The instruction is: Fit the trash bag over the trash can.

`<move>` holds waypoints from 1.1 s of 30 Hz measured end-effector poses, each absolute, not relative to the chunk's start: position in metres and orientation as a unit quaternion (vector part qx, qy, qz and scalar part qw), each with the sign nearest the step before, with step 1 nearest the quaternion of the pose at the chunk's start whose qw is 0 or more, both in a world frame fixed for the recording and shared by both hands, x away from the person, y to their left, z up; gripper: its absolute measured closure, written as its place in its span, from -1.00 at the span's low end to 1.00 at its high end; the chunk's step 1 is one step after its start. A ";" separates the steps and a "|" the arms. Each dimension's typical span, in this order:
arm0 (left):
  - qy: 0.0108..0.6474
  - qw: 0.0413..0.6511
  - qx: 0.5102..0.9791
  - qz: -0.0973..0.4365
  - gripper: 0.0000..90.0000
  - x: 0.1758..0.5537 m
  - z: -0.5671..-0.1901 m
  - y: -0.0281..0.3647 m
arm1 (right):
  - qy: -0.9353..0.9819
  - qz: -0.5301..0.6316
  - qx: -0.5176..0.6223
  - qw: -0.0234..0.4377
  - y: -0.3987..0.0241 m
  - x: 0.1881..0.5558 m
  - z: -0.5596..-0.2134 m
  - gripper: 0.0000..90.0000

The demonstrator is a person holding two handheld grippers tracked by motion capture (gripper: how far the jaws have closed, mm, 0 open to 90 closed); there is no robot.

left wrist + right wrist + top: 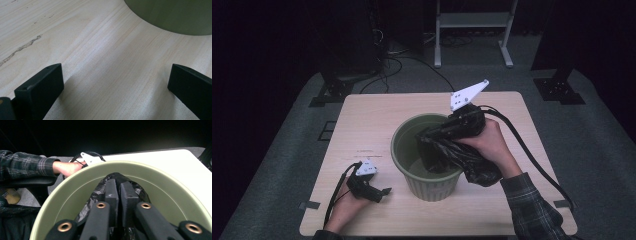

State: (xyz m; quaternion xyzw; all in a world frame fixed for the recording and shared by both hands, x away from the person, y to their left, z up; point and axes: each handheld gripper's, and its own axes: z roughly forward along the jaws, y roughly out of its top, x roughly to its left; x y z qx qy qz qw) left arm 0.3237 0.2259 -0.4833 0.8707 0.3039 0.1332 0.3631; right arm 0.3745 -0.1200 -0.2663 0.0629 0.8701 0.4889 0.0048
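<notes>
The right claw point(119, 191) pinches a black bag point(452, 147) and holds it inside the mouth of the green bin point(404, 150) at the table's point(362, 120) middle. The bag is bunched, not yet spread over the rim. The left claw point(115, 87) rests spread and empty near the bin's left.

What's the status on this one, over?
Right gripper shut on black bag, over green bin. Left gripper open, resting on table. Nothing in the way.

left gripper point(384, 191) jaws wide apart; right gripper point(119, 195) jaws nearly closed
</notes>
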 end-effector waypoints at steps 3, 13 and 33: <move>0.304 0.363 0.871 0.133 -1.00 0.324 -0.483 0.226 | 0.865 0.496 0.075 0.015 -0.126 0.376 -0.267 0.46; 0.304 0.363 0.871 0.133 -1.00 0.324 -0.483 0.226 | 0.845 0.524 0.096 0.042 -0.151 0.369 -0.251 -0.08; 0.304 0.363 0.871 0.133 -1.00 0.324 -0.483 0.226 | 0.814 0.556 0.159 0.051 -0.236 0.342 -0.282 -0.11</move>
